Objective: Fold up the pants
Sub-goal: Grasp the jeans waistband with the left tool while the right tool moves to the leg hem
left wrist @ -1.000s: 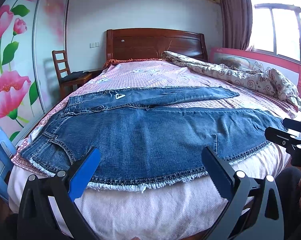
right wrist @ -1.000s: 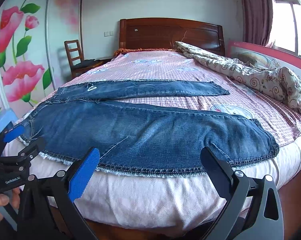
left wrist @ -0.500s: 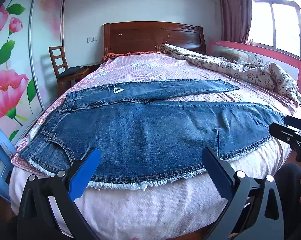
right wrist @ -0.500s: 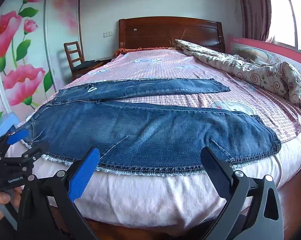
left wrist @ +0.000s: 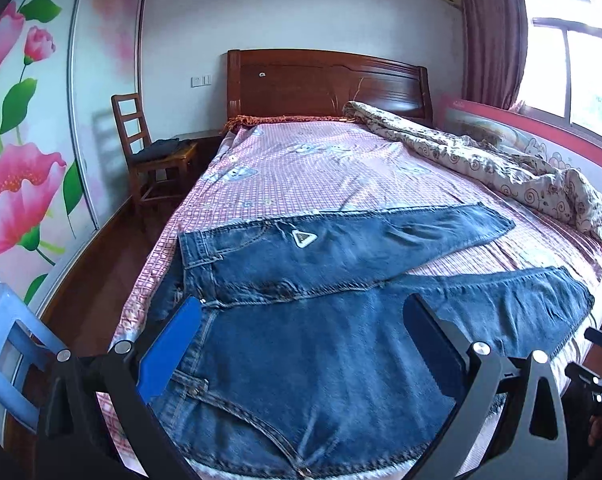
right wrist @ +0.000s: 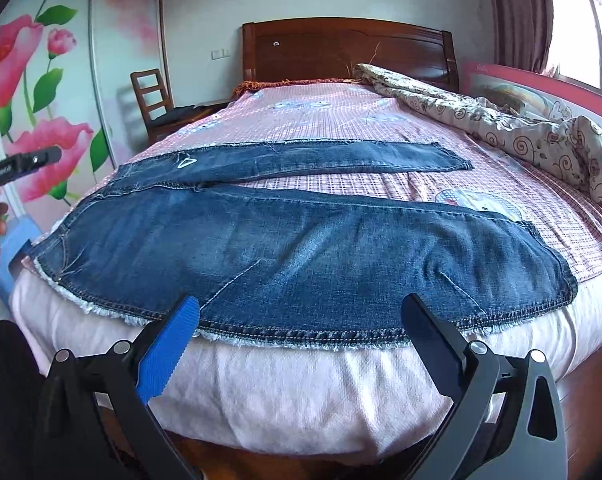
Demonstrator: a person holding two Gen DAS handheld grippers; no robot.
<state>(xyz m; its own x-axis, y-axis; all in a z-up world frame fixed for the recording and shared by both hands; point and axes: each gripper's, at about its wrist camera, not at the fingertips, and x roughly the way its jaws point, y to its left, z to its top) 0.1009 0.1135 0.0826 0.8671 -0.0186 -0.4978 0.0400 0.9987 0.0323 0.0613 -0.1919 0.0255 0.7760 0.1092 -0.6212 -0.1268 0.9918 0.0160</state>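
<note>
- Our left gripper [left wrist: 301, 344] holds its jaws spread wide with nothing between them, hovering over the waist end of the dark blue denim pants [left wrist: 341, 360].
- Our right gripper [right wrist: 301, 344] has its jaws just as wide and empty, hanging just off the foot edge of the bed, in front of the frayed side seam of the pants [right wrist: 301, 248].
- We see the pants lying flat across the foot of the pink checked bedsheet [right wrist: 341, 120], legs parted in a V, the near leg along the mattress edge.
- Beyond, a crumpled cream swirl-patterned quilt [left wrist: 501, 168] lies along the right side, below the dark wooden headboard [left wrist: 325, 80].
- A wooden slat-back chair [left wrist: 149, 152] stands at the left.
</note>
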